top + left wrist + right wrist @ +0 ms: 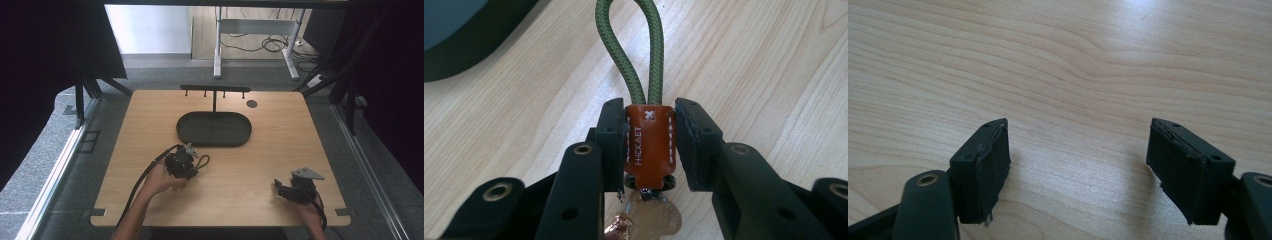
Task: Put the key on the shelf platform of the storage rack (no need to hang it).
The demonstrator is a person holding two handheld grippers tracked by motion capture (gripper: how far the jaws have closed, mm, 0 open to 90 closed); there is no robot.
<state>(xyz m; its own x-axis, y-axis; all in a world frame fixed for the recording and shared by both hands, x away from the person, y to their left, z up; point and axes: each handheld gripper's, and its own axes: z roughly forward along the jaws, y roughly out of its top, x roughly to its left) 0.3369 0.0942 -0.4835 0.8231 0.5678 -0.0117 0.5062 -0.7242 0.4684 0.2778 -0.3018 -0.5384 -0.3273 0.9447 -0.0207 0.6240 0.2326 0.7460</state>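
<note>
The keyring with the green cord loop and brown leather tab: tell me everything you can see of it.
The keyring with the green braided cord loop and brown leather tab sits between the jaws of the left gripper, which close on the tab's two sides. The tab is tan-brown leather with white stitching, a stitched cross near its top and small stamped lettering down one side. The olive cord rises from the tab as a narrow loop above the light wooden table. Below the tab hang a dark metal ring and a paler leather piece, partly hidden.
</note>
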